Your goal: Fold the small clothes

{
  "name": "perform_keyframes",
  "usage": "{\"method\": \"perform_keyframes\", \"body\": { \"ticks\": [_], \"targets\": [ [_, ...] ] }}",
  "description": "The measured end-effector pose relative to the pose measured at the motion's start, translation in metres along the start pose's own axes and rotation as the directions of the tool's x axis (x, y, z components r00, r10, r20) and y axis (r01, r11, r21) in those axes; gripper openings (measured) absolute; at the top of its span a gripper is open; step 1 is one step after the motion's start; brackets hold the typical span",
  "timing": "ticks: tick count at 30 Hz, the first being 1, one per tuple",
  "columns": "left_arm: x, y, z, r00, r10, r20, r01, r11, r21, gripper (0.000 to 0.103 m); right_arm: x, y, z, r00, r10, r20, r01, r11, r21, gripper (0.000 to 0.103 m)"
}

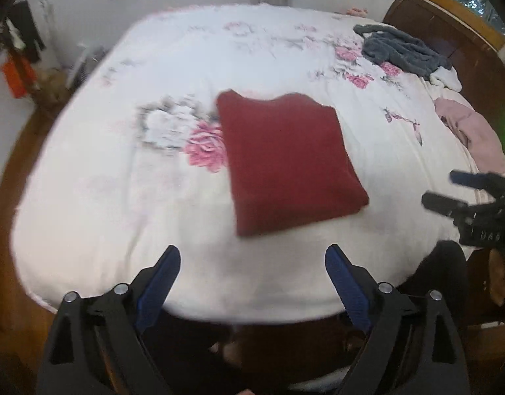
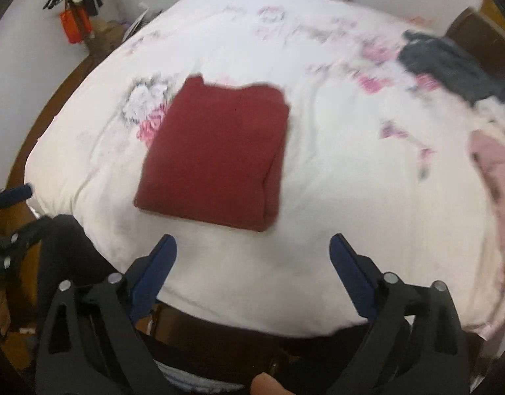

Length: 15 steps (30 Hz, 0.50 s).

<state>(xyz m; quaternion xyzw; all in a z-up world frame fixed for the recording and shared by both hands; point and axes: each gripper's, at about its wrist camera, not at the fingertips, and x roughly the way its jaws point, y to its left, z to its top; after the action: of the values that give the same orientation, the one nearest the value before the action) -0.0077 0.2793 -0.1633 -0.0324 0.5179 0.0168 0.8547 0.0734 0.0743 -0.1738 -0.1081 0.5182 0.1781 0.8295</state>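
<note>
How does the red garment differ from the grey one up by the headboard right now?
The red garment is folded into a flat, neat rectangle; the grey garment lies crumpled in a loose heap. The red one sits mid-bed, close to both open grippers, left gripper and right gripper; the grey one is at the far corner beside the headboard. Both rest on the floral bedspread, untouched.

bed [image 1: 114,197]: white cover with pink and grey flower print, dark wooden frame | dark red garment [image 1: 288,164]: folded into a rectangle, flat near the front edge | dark grey garment [image 1: 404,51]: crumpled at far right corner | white cloth [image 1: 445,77]: touching it | pale pink garment [image 1: 473,131]: bunched along right edge
</note>
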Motion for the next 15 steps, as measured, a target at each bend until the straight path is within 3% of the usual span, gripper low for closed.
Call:
{"method": "perform_keyframes", "body": {
  "ticks": [3, 6, 8, 12, 15],
  "targets": [
    [-0.048, 0.002, -0.008, 0.998, 0.031, 0.055, -0.028, 0.998, -0.058, 0.091, -0.051, 0.01, -0.005, 0.994, -0.017, 0.107, 0.013, 0.999, 0.043, 0.1],
    [-0.076, -0.002, -0.004, 0.997, 0.047, 0.059, -0.044, 0.998, -0.053, 0.091, -0.094, 0.012, -0.007, 0.988, -0.007, 0.157, -0.003, 0.998, 0.058, 0.1],
    [-0.089, -0.007, 0.001, 0.998, 0.04, 0.04, -0.039, 0.999, -0.028, 0.091, -0.123, 0.019, -0.004, 0.982, -0.012, 0.188, 0.005, 0.999, 0.038, 0.1],
    [-0.126, -0.008, 0.007, 0.994, 0.011, 0.113, -0.006, 0.999, -0.048, 0.091, -0.179, 0.028, -0.004, 0.963, -0.036, 0.268, 0.038, 0.999, -0.003, 0.1],
    [-0.137, -0.011, 0.005, 0.99, 0.017, 0.141, -0.01, 0.999, -0.049, 0.091, -0.198, 0.029, -0.008, 0.953, -0.057, 0.298, 0.058, 0.998, 0.005, 0.1]
  ]
}}
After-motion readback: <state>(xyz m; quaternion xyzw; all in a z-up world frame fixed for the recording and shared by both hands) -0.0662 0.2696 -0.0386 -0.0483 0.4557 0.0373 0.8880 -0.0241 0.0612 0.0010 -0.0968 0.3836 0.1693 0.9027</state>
